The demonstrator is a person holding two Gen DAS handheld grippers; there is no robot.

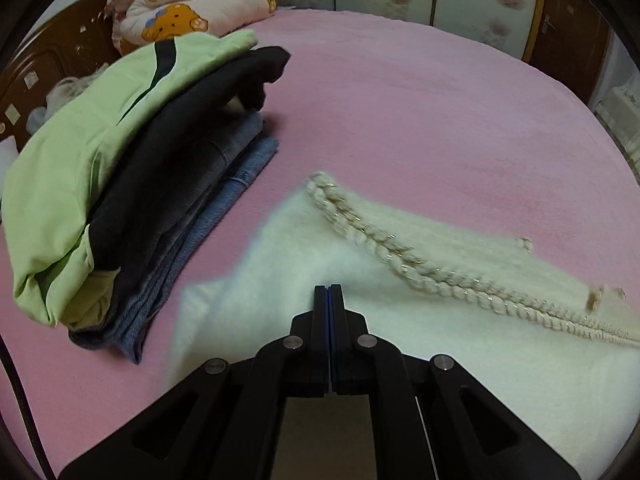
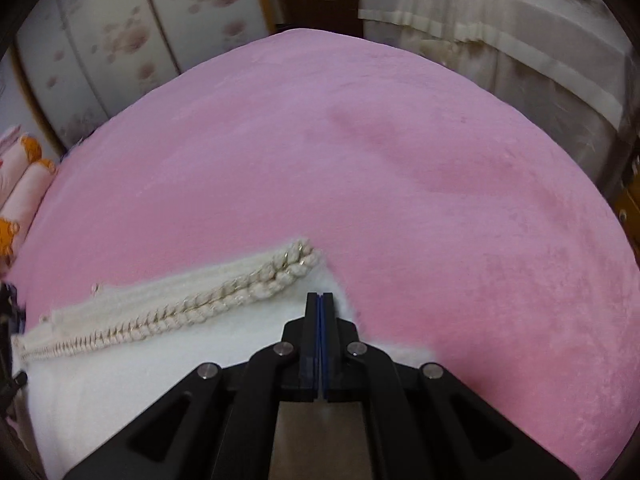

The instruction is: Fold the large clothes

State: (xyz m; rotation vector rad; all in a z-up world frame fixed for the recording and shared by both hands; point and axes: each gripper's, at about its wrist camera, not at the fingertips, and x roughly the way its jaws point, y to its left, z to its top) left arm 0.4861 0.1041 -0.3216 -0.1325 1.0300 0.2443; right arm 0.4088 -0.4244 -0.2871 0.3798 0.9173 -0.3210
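A fluffy white garment (image 1: 460,344) with a braided gold-flecked trim (image 1: 376,240) lies on the pink bed (image 1: 420,128). My left gripper (image 1: 329,289) is shut, its tips over the garment's left part; whether cloth is pinched between them I cannot tell. In the right wrist view the same garment (image 2: 132,364) and trim (image 2: 224,300) lie at lower left. My right gripper (image 2: 320,295) is shut, its tips over the garment's right edge near the trim's end; any cloth in it is hidden.
A stack of folded clothes, light green (image 1: 80,152) on black (image 1: 168,152) on blue denim (image 1: 224,192), lies left of the garment. A rolled bear-print quilt (image 1: 188,4) lies at the headboard. Wardrobe doors (image 2: 104,40) and a draped cream cloth (image 2: 520,52) border the bed.
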